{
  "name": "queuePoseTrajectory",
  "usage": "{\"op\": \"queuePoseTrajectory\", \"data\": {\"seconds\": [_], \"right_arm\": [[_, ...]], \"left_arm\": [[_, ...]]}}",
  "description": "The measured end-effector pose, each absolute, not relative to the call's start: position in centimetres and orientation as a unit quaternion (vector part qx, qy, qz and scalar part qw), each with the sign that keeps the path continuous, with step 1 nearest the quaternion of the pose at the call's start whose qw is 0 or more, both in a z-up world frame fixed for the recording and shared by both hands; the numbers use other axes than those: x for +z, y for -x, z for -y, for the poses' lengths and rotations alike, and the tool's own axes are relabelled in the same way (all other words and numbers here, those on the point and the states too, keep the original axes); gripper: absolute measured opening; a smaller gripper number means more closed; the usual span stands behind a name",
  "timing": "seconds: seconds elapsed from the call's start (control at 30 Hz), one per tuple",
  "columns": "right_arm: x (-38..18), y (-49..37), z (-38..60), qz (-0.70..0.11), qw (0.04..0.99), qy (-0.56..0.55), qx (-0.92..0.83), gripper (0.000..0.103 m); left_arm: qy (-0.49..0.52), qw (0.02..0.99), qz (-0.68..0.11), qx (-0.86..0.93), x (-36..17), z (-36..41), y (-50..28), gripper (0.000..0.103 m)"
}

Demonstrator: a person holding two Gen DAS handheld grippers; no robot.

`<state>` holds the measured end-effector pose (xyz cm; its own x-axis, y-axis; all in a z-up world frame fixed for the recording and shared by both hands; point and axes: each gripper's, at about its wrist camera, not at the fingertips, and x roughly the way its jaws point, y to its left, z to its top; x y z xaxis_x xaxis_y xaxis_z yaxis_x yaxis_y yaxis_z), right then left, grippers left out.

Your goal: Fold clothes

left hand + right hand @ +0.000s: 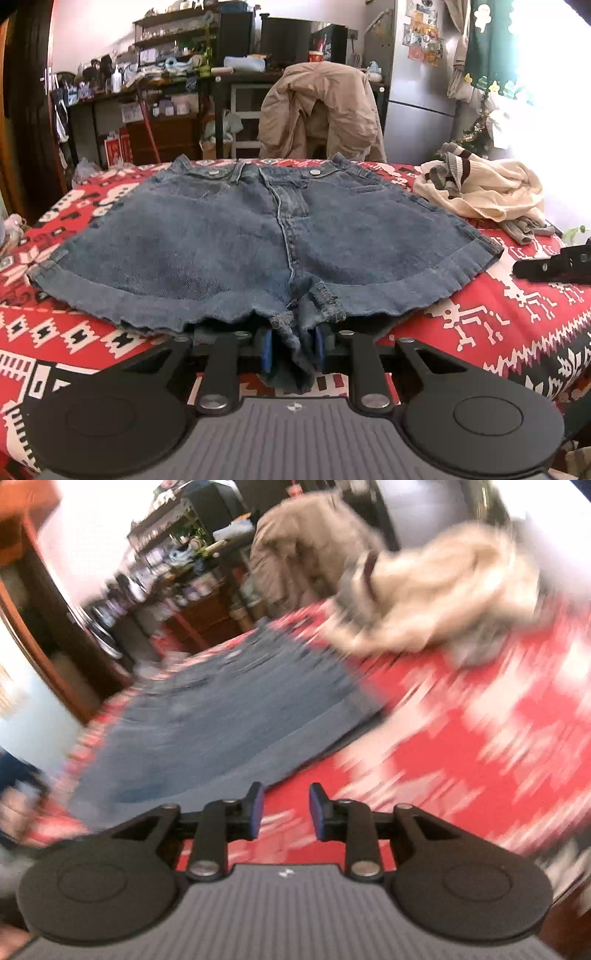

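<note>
We see the blue denim shorts [236, 236] spread flat across the red-and-white patterned table [498, 325], waistband at the far edge. Our left tongs [293, 349] pinch the crotch hem at the near edge. Right of them, a crumpled cream sweater [487, 192] lies near the far-right corner. Our right tongs [284, 810] hang released over the cloth, blurred.

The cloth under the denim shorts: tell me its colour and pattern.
The cloth is red with white and black geometric, woven-style motifs. It shows best in the left wrist view.

Left claw [294, 350] pinches the crotch hem of flat denim shorts [236, 236]
</note>
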<state>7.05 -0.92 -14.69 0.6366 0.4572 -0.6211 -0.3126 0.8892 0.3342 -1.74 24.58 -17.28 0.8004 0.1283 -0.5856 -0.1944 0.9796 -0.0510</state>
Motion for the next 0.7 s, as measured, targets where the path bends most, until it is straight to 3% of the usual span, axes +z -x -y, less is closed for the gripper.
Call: {"op": "queuePoseTrajectory", "data": {"seconds": [0.07, 0.37, 0.7], "right_arm": [[-14.2, -8.1, 1.7, -0.347, 0.918, -0.037, 0.188, 0.03], [-16.2, -13.8, 1.3, -0.351, 0.92, 0.089, 0.151, 0.03], [-15.6, -14.6, 2.1, -0.337, 0.928, -0.024, 0.157, 0.03]], "left_arm": [[0.061, 0.946, -0.306, 0.086, -17.3, -24.6, 1.6, 0.027], [0.099, 0.941, -0.313, 0.084, -17.3, -25.4, 1.1, 0.027], [0.121, 0.938, -0.316, 0.074, -17.4, -26.2, 1.2, 0.027]]}}
